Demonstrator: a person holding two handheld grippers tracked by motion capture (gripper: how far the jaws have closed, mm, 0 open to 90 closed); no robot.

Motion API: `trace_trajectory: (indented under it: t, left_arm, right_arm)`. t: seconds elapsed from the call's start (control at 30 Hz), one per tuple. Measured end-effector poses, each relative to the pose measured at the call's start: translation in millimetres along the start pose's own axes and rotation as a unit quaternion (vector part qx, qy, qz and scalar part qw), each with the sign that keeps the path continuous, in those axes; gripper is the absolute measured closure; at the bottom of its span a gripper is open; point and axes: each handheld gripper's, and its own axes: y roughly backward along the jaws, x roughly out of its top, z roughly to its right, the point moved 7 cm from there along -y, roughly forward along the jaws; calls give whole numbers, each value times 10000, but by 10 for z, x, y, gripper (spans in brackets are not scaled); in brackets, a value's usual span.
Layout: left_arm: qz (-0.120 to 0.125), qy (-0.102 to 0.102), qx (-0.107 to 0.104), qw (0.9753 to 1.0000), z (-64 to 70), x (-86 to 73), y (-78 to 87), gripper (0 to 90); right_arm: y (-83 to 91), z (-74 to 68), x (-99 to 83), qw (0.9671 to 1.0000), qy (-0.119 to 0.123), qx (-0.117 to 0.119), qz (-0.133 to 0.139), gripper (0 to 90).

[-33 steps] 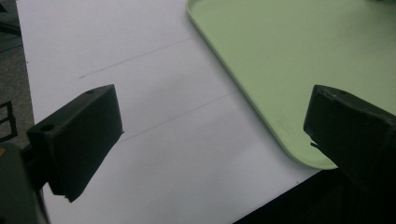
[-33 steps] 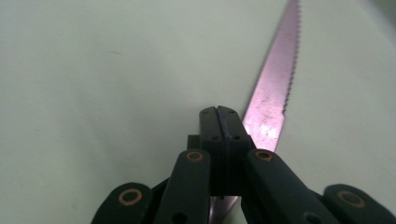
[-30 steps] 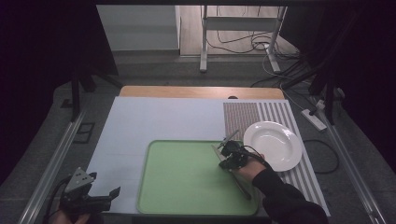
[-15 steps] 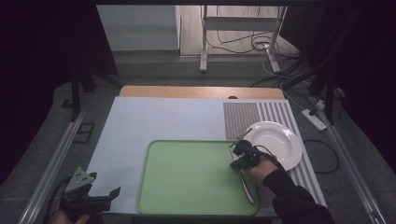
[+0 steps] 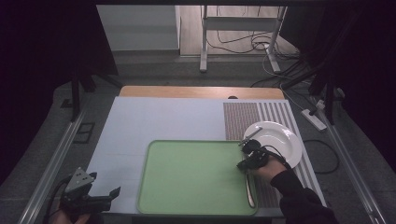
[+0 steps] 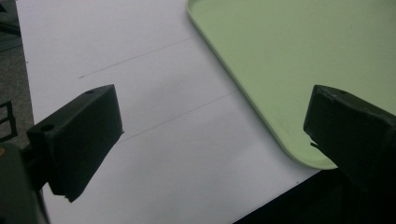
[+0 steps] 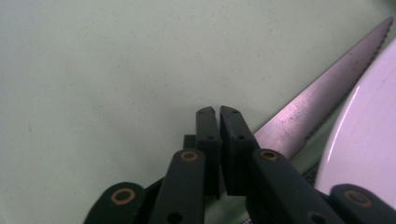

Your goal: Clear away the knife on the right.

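Note:
A table knife (image 5: 249, 189) lies along the right edge of the green tray (image 5: 187, 177), handle toward me. My right gripper (image 5: 246, 151) hovers over its blade end, beside the white plate (image 5: 280, 140). In the right gripper view the jaws (image 7: 218, 109) are shut with nothing between them. The serrated blade (image 7: 317, 93) runs out from behind them over the tray (image 7: 93, 70) toward the upper right, along the plate's rim (image 7: 369, 126). My left gripper (image 5: 105, 198) rests at the table's near left corner, open and holding nothing (image 6: 215, 107), with the tray's corner (image 6: 280, 56) ahead of it.
A pale mat (image 5: 163, 121) covers the table, with a striped placemat (image 5: 261, 114) under the plate at the right. A wooden strip (image 5: 201, 92) marks the far edge. Cables and a metal stand (image 5: 243, 42) are on the floor beyond.
The right gripper has moved right across the tray's edge toward the plate. The knife has stayed where it lay. The left gripper has not moved.

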Motion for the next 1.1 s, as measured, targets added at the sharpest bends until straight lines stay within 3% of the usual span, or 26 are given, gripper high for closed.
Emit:
trace_trajectory:
  t: [0.37, 0.53, 0.77, 1.1]
  left_arm:
    - [-15, -3, -6, 10000, 0, -1, -3, 43]
    - [-14, 2, -8, 10000, 0, -1, -3, 43]
    - [-12, 8, -5, 10000, -1, -1, -3, 43]
    - [-7, 15, -10, 10000, -2, -1, -2, 43]
  right_arm:
    - [59, -129, 90, 9992, -129, 277, 274, 613]
    - [101, -175, 133, 9989, -97, 220, 408, 515]
    - [160, -251, 185, 9981, 49, -38, 614, 367]
    - [183, -273, 162, 9981, 54, -25, 612, 220]
